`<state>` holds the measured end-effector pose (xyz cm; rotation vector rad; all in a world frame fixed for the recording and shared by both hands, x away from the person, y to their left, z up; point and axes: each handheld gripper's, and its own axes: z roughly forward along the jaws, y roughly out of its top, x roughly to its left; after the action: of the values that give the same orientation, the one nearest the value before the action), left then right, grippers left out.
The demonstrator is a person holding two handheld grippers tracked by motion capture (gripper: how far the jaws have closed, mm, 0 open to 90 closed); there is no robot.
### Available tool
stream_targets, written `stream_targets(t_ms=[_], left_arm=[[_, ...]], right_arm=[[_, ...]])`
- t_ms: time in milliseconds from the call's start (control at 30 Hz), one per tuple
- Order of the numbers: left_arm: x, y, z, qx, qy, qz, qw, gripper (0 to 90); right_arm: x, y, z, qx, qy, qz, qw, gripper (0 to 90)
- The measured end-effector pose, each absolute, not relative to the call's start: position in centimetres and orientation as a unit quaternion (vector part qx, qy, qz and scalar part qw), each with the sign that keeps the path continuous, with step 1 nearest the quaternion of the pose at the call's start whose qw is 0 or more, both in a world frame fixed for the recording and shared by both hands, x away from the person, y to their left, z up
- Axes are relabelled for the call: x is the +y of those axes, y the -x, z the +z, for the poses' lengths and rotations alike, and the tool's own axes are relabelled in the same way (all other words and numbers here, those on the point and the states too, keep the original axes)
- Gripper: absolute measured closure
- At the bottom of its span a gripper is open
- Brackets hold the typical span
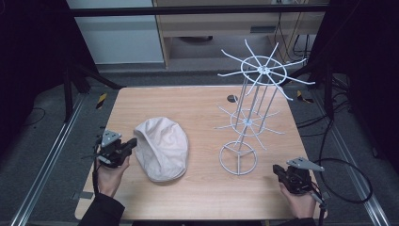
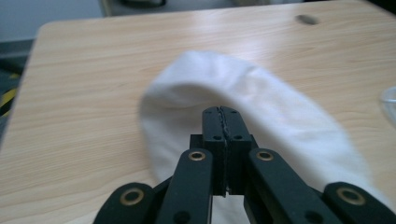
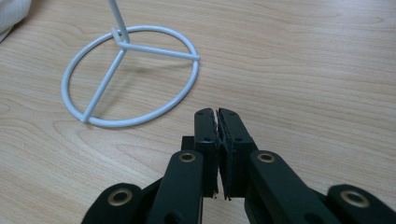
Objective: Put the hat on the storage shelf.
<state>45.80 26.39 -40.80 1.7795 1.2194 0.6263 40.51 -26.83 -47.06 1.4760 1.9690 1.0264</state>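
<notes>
left gripper (image 1: pixel 132 143): jaws together, gripping nothing, tips at the left edge of the white cap (image 1: pixel 162 148). the cap lies flat on the wooden worktop (image 1: pixel 197 108), left of centre. white wire rack (image 1: pixel 251 113): upright, right of the cap. right gripper (image 1: pixel 277 170): jaws together, empty, near the rack's ring base (image 3: pixel 128 77).

You worked at a light wooden table (image 1: pixel 202 101) on grey floor (image 1: pixel 42 122). Behind it stood a wooden cabinet (image 1: pixel 211 23), with dark surroundings.
</notes>
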Motion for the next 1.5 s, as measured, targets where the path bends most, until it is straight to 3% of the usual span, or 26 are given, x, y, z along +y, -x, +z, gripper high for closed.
stream_targets(t_ms=[300, 533, 867, 1500], left_arm=[[18.9, -43.7, -41.3, 0.403, -0.778, 0.234, 0.421, 90.0], [16.1, -45.3, -43.5, 0.404, -0.803, 0.220, 0.378, 90.0], [16.3, -46.0, -45.6, 0.419, -0.818, 0.201, 0.340, 90.0], [22.2, -40.6, -45.1, 0.415, -0.826, 0.184, 0.335, 90.0]], right_arm=[[-27.0, -40.4, -47.1, 0.715, -0.542, 0.376, 0.234, 86.9], [-27.0, -40.5, -47.1, 0.717, -0.539, 0.375, 0.233, 86.9], [-27.0, -40.5, -47.1, 0.716, -0.541, 0.375, 0.230, 86.9], [-26.9, -40.5, -47.1, 0.718, -0.541, 0.372, 0.231, 86.4]])
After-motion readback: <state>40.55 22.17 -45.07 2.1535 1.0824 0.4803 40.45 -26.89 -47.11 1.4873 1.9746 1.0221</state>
